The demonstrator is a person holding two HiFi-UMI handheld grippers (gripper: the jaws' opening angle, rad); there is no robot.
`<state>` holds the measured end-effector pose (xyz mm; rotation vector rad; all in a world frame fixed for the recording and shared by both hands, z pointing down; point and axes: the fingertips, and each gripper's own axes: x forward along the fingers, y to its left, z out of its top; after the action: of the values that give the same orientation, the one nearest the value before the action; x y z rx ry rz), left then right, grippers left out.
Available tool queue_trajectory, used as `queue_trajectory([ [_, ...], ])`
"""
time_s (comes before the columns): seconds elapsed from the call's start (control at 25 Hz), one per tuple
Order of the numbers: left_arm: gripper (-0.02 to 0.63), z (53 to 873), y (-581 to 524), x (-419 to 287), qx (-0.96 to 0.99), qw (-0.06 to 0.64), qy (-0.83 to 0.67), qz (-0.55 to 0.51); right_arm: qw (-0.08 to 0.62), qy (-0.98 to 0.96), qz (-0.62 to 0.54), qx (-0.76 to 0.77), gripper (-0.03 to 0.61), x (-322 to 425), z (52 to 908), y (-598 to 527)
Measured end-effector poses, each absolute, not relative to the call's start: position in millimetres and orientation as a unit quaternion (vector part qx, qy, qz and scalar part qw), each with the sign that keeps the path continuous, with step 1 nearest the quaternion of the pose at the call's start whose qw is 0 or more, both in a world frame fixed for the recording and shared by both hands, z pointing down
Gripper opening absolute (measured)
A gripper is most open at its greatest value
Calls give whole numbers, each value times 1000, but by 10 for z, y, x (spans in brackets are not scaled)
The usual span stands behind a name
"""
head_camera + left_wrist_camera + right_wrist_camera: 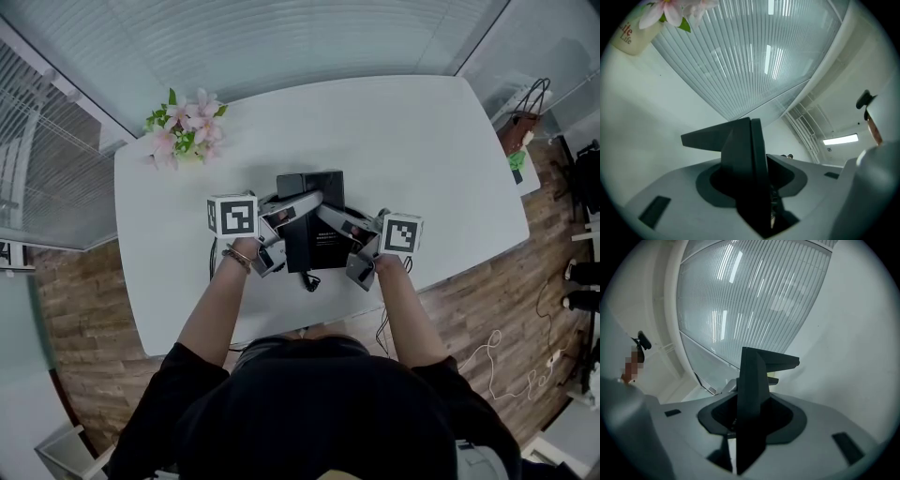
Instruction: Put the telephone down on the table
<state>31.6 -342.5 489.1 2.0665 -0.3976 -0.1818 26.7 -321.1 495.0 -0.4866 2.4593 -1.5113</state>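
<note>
A black telephone [311,246] is held over the front middle of the white table [422,150], its cord [309,279] hanging at its near end. My left gripper [296,208] is shut on its left side and my right gripper [332,218] on its right side. In the left gripper view the telephone's dark edge [745,159] stands clamped between the grey jaws. The right gripper view shows the same for its other edge [750,399]. Whether the telephone touches the table I cannot tell.
A vase of pink flowers [185,127] stands at the table's far left corner, and its vase [633,35] also shows in the left gripper view. A brown bag [521,129] sits beyond the right end. Cables [487,361] lie on the wooden floor at the right.
</note>
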Motion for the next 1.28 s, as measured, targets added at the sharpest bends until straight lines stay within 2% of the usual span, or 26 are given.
queue_trajectory([
  [1.28,199,5184,-3514,336,812,557,-158,-68,100,802,-566,-161,173,260,5172,-3290],
])
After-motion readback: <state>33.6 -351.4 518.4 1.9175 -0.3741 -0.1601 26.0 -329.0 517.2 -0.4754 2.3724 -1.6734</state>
